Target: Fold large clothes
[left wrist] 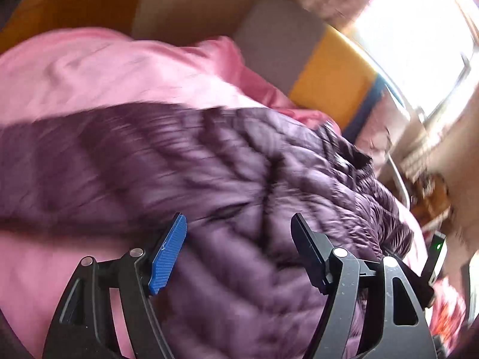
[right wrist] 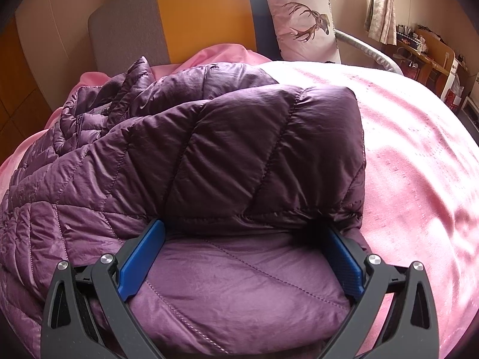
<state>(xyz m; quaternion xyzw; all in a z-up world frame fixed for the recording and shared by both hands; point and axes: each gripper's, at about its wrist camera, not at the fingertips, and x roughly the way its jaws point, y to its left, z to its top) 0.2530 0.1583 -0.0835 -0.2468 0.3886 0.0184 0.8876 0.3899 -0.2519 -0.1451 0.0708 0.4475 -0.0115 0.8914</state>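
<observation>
Right now my right gripper (right wrist: 239, 257) is spread wide, its blue-padded fingers (right wrist: 140, 261) straddling the near end of the quilted purple puffer jacket (right wrist: 209, 149) without closing on it; the right fingertip is tucked under a folded-over flap of the jacket, while the left tip sits at the flap's edge. The jacket lies on the bed over a pink bedspread (right wrist: 419, 179). In the right wrist view its long axis runs from my gripper at the near side away to the far left, where the zipper and collar end bunches up toward the headboard. One padded panel is doubled back over the body, its fold edge running across just beyond my fingers.

My left gripper (left wrist: 236, 242) is also spread apart, holding nothing, hovering over the same jacket (left wrist: 209, 161); that view is blurred, so I cannot tell whether the fingers touch the fabric. There the jacket stretches across the frame from left to right over the pink bedspread (left wrist: 89, 71).

Beyond the jacket stands an upholstered headboard in grey, mustard-yellow and navy panels (right wrist: 194, 18). A white pillow printed with a deer head (right wrist: 305, 24) leans against it at the far right. Farther right are patterned curtains (right wrist: 381, 9) and a wooden desk (right wrist: 431, 51) cluttered with small items too small to identify.
</observation>
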